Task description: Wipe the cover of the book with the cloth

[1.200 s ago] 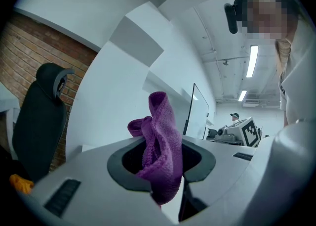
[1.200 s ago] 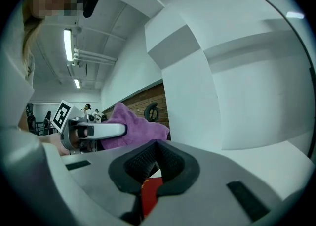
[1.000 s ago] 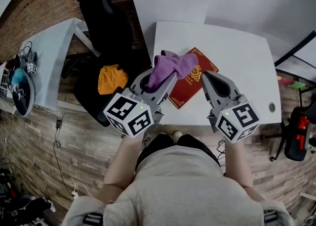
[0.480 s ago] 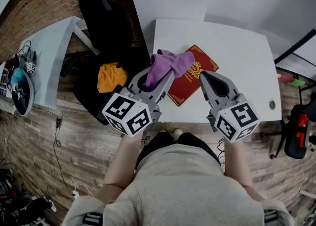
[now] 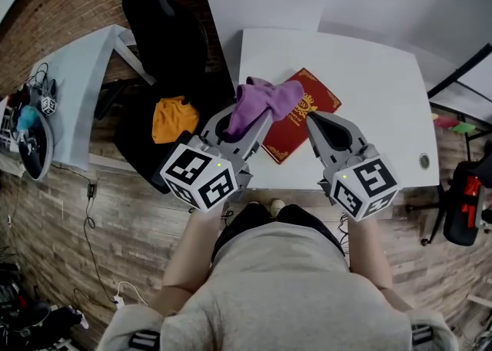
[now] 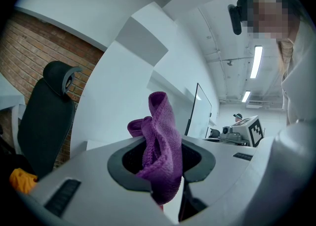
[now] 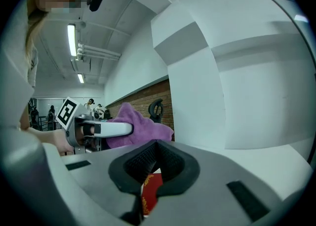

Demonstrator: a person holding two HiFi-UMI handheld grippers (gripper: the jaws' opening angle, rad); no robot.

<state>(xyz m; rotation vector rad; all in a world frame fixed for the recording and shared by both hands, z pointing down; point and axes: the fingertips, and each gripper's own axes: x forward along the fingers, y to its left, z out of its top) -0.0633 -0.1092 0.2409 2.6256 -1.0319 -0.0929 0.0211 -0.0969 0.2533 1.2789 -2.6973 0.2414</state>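
A red book point(image 5: 296, 123) with gold print lies on the white table point(image 5: 369, 81), near its front left part. My left gripper point(image 5: 244, 128) is shut on a purple cloth point(image 5: 265, 102) and holds it above the book's left side; the cloth point(image 6: 160, 151) bunches up between its jaws. My right gripper point(image 5: 317, 123) hovers over the book's right front edge, shut, with nothing between its jaws. In the right gripper view a strip of the book point(image 7: 151, 188) shows under the closed jaws and the cloth point(image 7: 133, 126) sits to the left.
A black office chair point(image 5: 165, 27) with an orange cloth point(image 5: 173, 120) on it stands left of the table. A grey side table point(image 5: 69, 96) with gear is farther left. A small round fitting point(image 5: 423, 163) sits near the table's right front edge.
The left gripper with the cloth has shifted slightly left. The right gripper has moved a little left and toward the book. The book has not moved.
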